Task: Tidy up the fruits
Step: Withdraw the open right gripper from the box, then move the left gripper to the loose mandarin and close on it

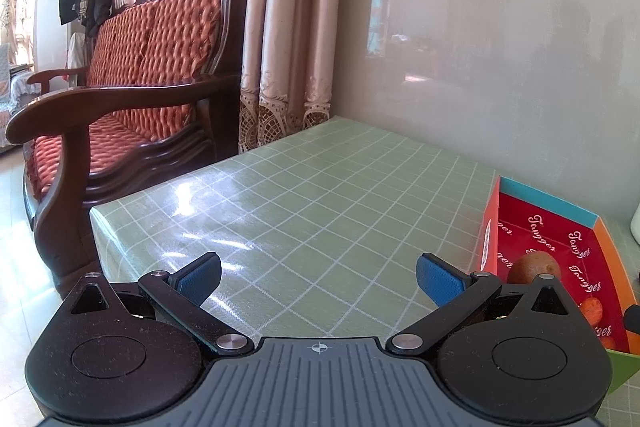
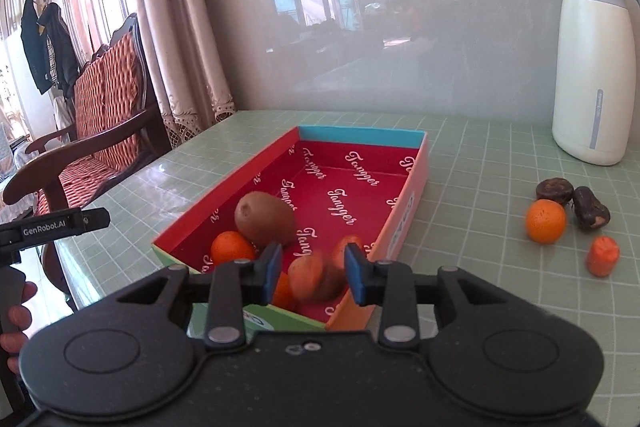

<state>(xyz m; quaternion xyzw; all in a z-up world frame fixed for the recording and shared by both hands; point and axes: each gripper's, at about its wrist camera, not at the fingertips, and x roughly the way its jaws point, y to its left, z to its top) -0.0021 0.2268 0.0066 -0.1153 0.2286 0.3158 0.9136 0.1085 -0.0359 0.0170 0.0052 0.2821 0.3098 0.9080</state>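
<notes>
**Mia:** Where is the right gripper (image 2: pixel 312 269) hanging?

**Ben:** It is hanging over the near end of the red box (image 2: pixel 416 195). Its blue fingers (image 2: pixel 271 267) are standing a little apart. A blurry fruit (image 2: pixel 306 275) is sitting between them, low in the box. I think nothing is pinching it, but the blur is making that hard to tell.

**Mia:** What else is lying in the box?

**Ben:** A kiwi (image 2: pixel 264 217) and a small tangerine (image 2: pixel 231 247) are lying at 11 o'clock from the fingers.

**Mia:** So which fruits are waiting outside?

**Ben:** Four are sitting on the green bench (image 2: pixel 480 267), out at 2 o'clock from the right gripper. The loose tangerine (image 2: pixel 546 221) is touching the two dark fruits (image 2: pixel 591 213) behind it. The orange chunk (image 2: pixel 603 255) is standing alone, closest to us, with its long way pointing nearly up, toward 1 o'clock.

**Mia:** Which hand is closer to them?

**Ben:** The right one, I am guessing. The left gripper (image 1: pixel 318 279) is waiting on the other side of the box. In its own view the box is showing at 3 o'clock. Its fingers (image 1: pixel 200 277) are spreading wide with nothing between them.

**Mia:** So the right hand is going next?

**Ben:** I am thinking so. It would be swinging out toward 2 o'clock, with the white jug (image 2: pixel 592 67) standing well behind the fruits.
</notes>
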